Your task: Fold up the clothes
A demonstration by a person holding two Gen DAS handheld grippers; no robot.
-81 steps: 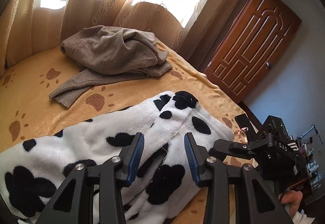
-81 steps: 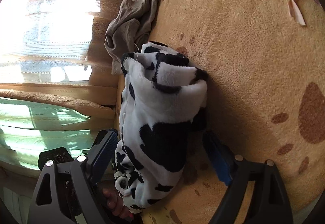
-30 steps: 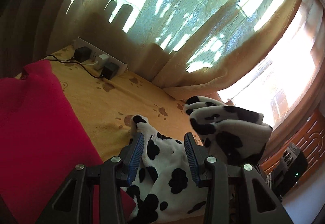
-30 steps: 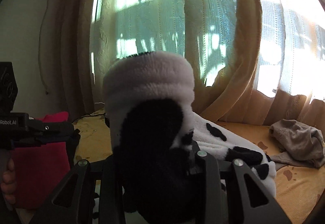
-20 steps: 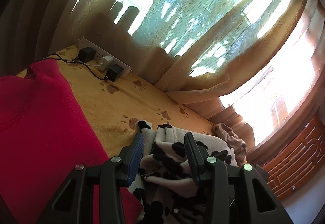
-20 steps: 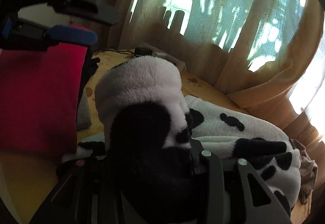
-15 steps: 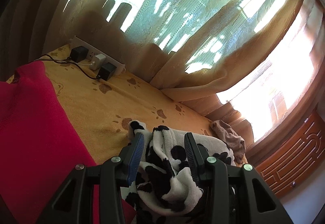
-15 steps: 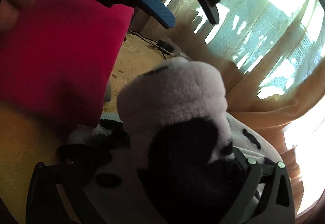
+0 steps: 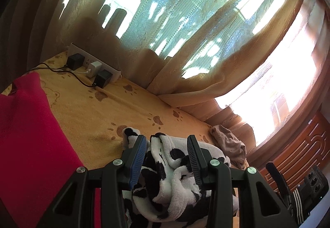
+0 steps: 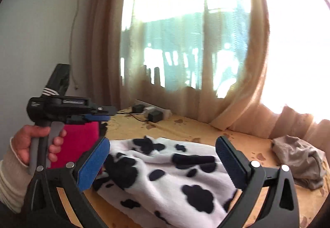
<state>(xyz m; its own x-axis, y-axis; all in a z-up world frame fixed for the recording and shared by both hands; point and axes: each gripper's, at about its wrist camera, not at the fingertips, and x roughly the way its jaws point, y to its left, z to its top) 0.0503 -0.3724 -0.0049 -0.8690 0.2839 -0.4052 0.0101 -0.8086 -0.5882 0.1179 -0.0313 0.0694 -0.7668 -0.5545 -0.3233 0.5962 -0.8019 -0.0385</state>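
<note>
Nearest the lens, the right gripper (image 10: pixel 163 163) hangs released, jaws wide apart above the cow-print fleece (image 10: pixel 165 168), which lies bunched on the paw-print bedspread (image 10: pixel 237 141). At nine o'clock the left gripper (image 10: pixel 99 117) hovers over the red garment (image 10: pixel 80 141); its own camera shows its jaws parted, holding nothing. This looks like a pause between folds. Next likely calls for pinching a fleece edge. At three o'clock, farther off, lies a taupe sweater (image 10: pixel 297 157).
</note>
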